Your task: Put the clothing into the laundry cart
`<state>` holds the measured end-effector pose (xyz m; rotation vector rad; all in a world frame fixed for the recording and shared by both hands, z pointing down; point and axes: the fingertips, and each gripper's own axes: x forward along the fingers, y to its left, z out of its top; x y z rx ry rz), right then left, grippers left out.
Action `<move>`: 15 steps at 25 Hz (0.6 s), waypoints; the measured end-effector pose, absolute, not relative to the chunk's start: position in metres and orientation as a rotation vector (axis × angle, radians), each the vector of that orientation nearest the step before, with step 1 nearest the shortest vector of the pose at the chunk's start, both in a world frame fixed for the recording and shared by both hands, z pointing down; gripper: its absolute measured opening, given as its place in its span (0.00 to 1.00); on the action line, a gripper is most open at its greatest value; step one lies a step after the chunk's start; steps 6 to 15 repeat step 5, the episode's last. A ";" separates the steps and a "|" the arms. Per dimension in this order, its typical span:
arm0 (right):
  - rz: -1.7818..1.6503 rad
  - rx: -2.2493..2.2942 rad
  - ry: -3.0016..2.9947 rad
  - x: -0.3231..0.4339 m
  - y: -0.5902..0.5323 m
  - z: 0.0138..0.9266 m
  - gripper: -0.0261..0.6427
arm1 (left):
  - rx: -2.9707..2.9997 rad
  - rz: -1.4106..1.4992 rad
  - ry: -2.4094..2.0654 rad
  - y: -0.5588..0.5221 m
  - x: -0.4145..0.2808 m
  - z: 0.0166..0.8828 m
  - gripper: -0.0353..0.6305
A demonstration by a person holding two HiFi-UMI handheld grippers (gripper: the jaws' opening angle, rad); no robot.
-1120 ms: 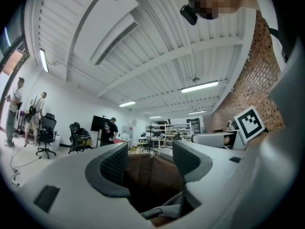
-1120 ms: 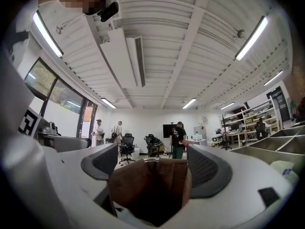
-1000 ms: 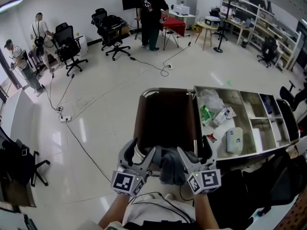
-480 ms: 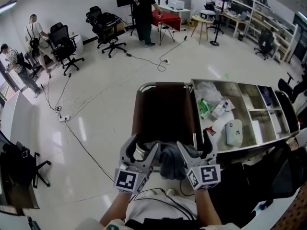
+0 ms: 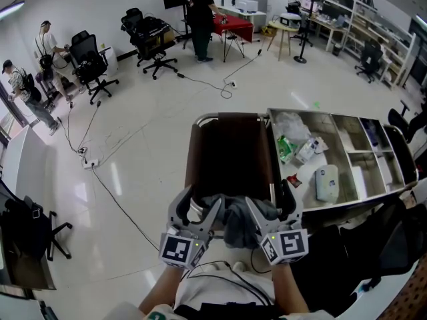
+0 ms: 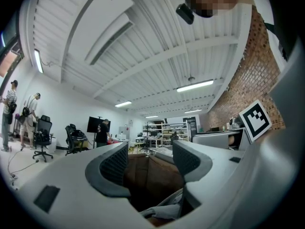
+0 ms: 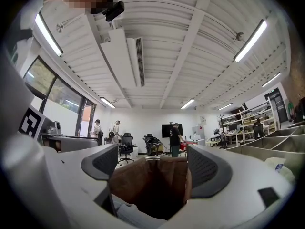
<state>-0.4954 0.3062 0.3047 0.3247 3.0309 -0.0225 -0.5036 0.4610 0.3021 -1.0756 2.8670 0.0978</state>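
Change: none since a moment ago | left tongs: stood apart, empty | right tongs: same | grey clothing: hung over laundry cart edge, likely nearly in

Pale grey left gripper and right gripper — black-and-white marker cubes; dark ribbed pads; white shirt, black cable.
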 end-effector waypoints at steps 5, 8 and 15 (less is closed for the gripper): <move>-0.024 0.328 3.041 -0.497 0.306 0.310 0.76 | -1.044 -0.024 2.855 0.473 -0.511 0.329 0.47; -0.024 0.328 3.041 -0.497 0.306 0.310 0.76 | -1.044 -0.024 2.855 0.473 -0.511 0.329 0.47; -0.024 0.328 3.041 -0.497 0.306 0.310 0.76 | -1.044 -0.024 2.855 0.473 -0.511 0.329 0.47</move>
